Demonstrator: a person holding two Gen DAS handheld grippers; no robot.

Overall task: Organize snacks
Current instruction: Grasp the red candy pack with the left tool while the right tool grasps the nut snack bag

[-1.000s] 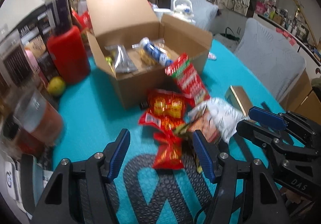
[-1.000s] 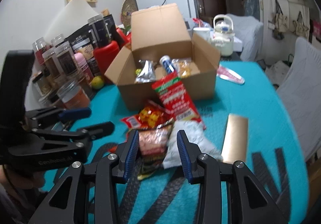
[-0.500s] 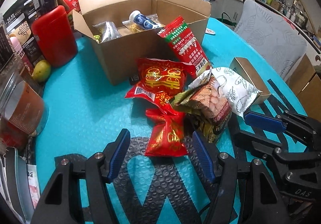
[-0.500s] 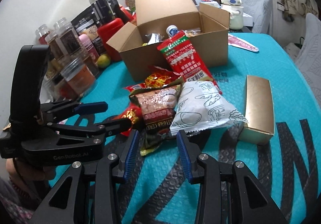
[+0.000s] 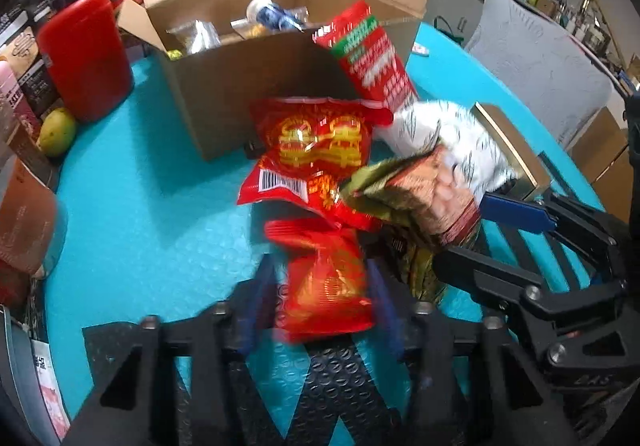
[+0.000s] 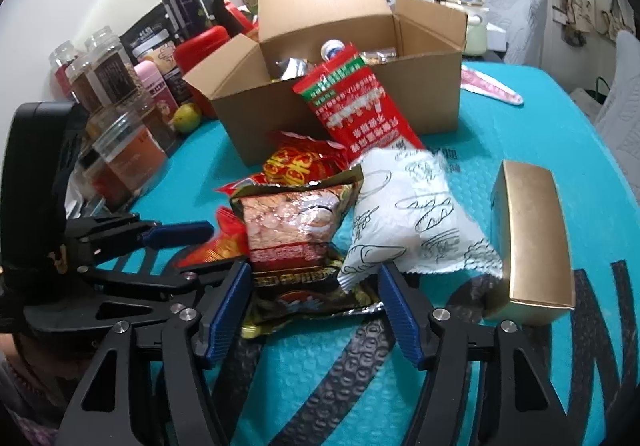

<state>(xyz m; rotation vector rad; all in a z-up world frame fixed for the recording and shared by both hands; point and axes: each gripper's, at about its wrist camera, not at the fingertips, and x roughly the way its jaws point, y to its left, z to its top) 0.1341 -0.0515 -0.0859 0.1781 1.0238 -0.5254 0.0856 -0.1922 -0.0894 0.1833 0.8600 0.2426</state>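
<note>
A: Left gripper (image 5: 320,302) vs 0.5 s ago?
B: Advanced. Jaws wide apart, now flanking the small red packet (image 5: 326,282); contact cannot be told, frame blurred.

A: Right gripper (image 6: 316,304)?
B: Spread wider than before, moved in; blue pads either side of the peanut bag (image 6: 298,234), nothing clamped.

A: Snack pile location?
B: On the teal mat (image 6: 500,126), at 6 o'clock from the cardboard box (image 6: 344,102). White pouch (image 6: 408,214) at 3 o'clock of the peanut bag; gold box (image 6: 530,238) beyond it. Tall red sachet (image 6: 356,106) leans on the box front, unchanged.
</note>
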